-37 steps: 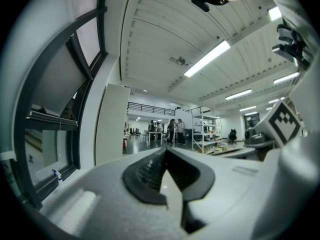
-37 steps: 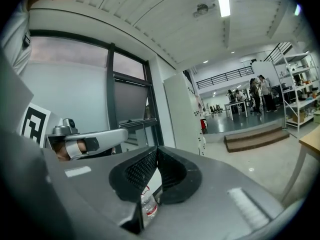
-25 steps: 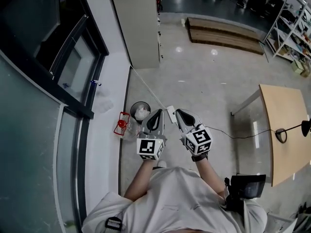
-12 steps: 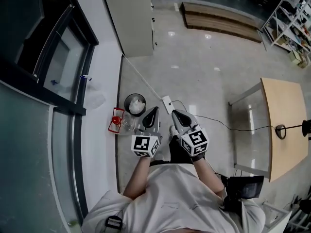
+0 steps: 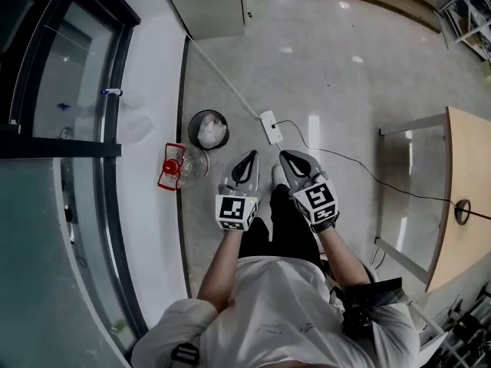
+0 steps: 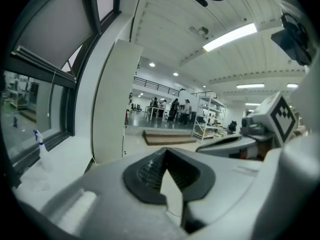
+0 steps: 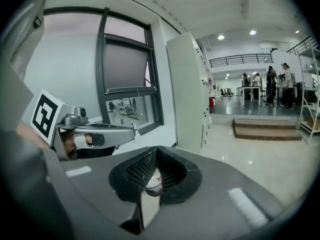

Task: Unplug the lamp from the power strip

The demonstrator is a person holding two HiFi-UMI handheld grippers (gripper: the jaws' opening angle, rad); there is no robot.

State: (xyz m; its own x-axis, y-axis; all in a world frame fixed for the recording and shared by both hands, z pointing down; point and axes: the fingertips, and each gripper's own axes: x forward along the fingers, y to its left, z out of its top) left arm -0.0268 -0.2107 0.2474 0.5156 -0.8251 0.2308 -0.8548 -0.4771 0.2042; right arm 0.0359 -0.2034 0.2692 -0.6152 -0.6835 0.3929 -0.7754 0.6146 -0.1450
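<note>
White power strip (image 5: 270, 126) lies on grey floor (image 5: 345, 90), just ahead of both grippers and nr a black bin (image 5: 209, 129). Thin black cord (image 5: 368, 171) runs from the strip across the floor twd a wooden table (image 5: 468, 152) at right, where the lamp (image 5: 462, 211) base sits. Cord end sits at the strip and looks plugged in. White cable (image 5: 222, 76) goes from the strip's far end up twd a cabinet (image 5: 207, 6) by the wall. L gripper (image 5: 247, 163) & R gripper (image 5: 291, 163) are held side by side, tips fwd, short of the strip, not touching it. L jaws are clenched tip to tip w/ nothing btw them. R jaws are likewise pressed together, empty.
</note>
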